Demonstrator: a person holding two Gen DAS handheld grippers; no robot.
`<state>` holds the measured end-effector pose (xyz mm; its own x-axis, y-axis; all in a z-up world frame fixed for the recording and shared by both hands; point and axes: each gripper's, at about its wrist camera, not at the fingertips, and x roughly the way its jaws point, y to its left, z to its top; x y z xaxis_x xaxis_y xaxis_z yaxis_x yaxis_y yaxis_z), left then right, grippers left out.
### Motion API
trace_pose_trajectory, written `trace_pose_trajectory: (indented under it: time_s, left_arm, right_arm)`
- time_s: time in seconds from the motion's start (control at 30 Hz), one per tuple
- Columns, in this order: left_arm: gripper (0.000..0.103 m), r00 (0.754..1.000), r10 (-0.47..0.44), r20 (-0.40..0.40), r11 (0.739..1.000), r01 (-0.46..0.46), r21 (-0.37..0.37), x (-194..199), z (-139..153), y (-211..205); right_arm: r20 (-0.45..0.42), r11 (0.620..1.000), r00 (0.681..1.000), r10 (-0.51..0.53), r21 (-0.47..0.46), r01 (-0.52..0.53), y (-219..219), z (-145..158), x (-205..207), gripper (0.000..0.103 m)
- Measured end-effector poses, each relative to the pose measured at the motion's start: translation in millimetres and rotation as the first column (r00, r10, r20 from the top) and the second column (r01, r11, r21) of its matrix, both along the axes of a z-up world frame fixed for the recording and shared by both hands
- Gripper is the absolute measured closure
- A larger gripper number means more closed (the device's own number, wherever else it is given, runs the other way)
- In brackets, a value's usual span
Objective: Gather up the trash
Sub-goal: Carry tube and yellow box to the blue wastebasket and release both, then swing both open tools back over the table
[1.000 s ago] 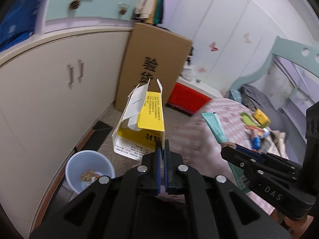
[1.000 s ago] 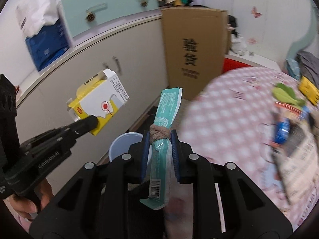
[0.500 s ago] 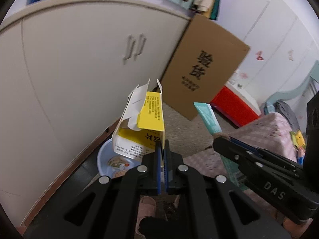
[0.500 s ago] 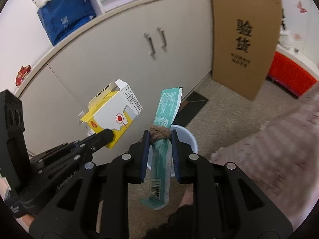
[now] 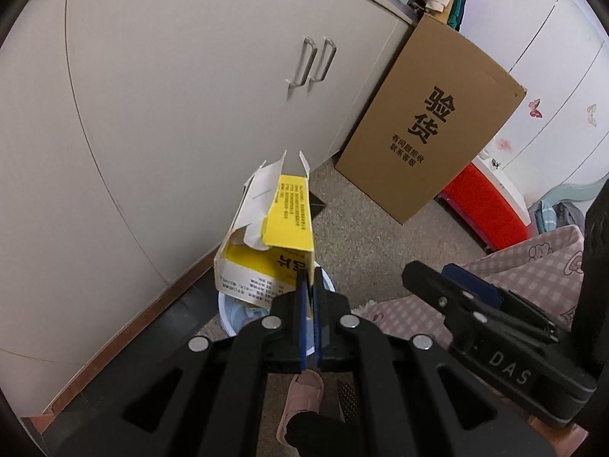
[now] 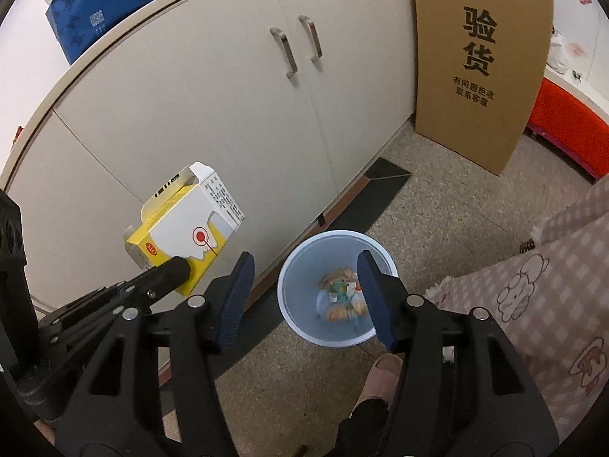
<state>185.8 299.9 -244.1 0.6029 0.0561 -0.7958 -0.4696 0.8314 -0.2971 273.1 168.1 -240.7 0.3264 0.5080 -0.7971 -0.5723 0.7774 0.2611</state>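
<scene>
My left gripper [image 5: 309, 285] is shut on an opened yellow and white carton [image 5: 270, 236] and holds it in the air above the pale blue trash bin [image 5: 232, 314]. The carton also shows in the right wrist view [image 6: 186, 224], left of the bin [image 6: 293, 262]. My right gripper [image 6: 302, 266] is open and empty, directly above the bin. The bin holds several scraps [image 6: 342, 297], with something teal among them. The right gripper also shows in the left wrist view [image 5: 449, 289].
Beige cabinet doors [image 6: 236, 106] stand behind the bin. A tall cardboard box [image 6: 479, 61] leans at the right, with a red crate [image 6: 571, 133] beyond it. A pink checked cloth [image 6: 552, 289] hangs at the right. A pink slipper [image 5: 300, 400] is below.
Both grippers swung from the table toward the floor bin. My right gripper opened and the teal wrapper it held is gone from its jaws. The left still holds the carton.
</scene>
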Motion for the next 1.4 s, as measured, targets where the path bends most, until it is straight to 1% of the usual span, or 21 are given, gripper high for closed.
trace_pose_trajectory:
  time_s: [0.1, 0.2, 0.43, 0.73, 0.93, 1.07, 1.1, 1.13, 1.17, 1.2, 1.27, 1.4]
  left_arm:
    - [0.1, 1.0, -0.009, -0.004, 1.0, 0.009, -0.001, 4, -2, -2]
    - [0.1, 1.0, -0.015, -0.003, 1.0, 0.015, 0.0, 6, -1, -4]
    - [0.1, 1.0, -0.027, -0.007, 1.0, 0.027, 0.003, 11, -1, -8]
    - [0.1, 0.999, -0.041, -0.006, 0.999, 0.041, 0.01, 22, 4, -14]
    - [0.1, 0.999, -0.053, 0.001, 0.998, 0.053, 0.028, 35, 10, -21]
    - [0.099, 0.999, -0.043, 0.01, 0.998, 0.043, 0.05, 45, 13, -23]
    - [0.096, 0.999, -0.038, 0.01, 0.998, 0.038, 0.054, 48, 12, -23]
    - [0.075, 0.999, -0.037, -0.009, 0.998, 0.037, 0.051, 52, 9, -23]
    - [0.038, 0.999, -0.031, -0.026, 0.998, 0.032, 0.05, 55, 7, -22]
    - [0.029, 0.999, -0.006, -0.036, 0.998, 0.008, 0.058, 55, 5, -21]
    - [0.027, 0.999, 0.026, -0.023, 0.997, -0.024, 0.079, 52, 5, -21]
    - [0.027, 0.999, 0.031, -0.03, 0.998, -0.029, 0.047, 46, 6, -21]
  right_arm:
    - [-0.007, 1.0, 1.0, -0.018, 0.009, 0.018, -5, 0, 0, 0.043]
    - [0.005, 0.999, 0.999, -0.034, 0.015, 0.033, -10, 4, 0, 0.042]
    - [0.016, 0.997, 0.998, -0.066, 0.045, 0.065, -22, 11, -2, 0.041]
    - [0.058, 0.989, 0.991, -0.121, 0.088, 0.116, -40, 22, -1, 0.039]
    - [0.072, 0.98, 0.983, -0.168, 0.125, 0.158, -54, 27, 3, 0.038]
    - [0.071, 0.973, 0.979, -0.192, 0.141, 0.181, -61, 27, 6, 0.037]
    - [0.068, 0.972, 0.978, -0.196, 0.142, 0.185, -62, 26, 7, 0.036]
    - [0.063, 0.972, 0.978, -0.199, 0.142, 0.188, -64, 25, 7, 0.036]
    - [0.055, 0.971, 0.978, -0.201, 0.145, 0.191, -65, 24, 8, 0.036]
    - [0.051, 0.97, 0.978, -0.204, 0.149, 0.194, -67, 24, 8, 0.036]
    - [0.047, 0.968, 0.977, -0.208, 0.152, 0.199, -70, 25, 9, 0.036]
    - [0.051, 0.967, 0.976, -0.214, 0.156, 0.204, -74, 28, 7, 0.036]
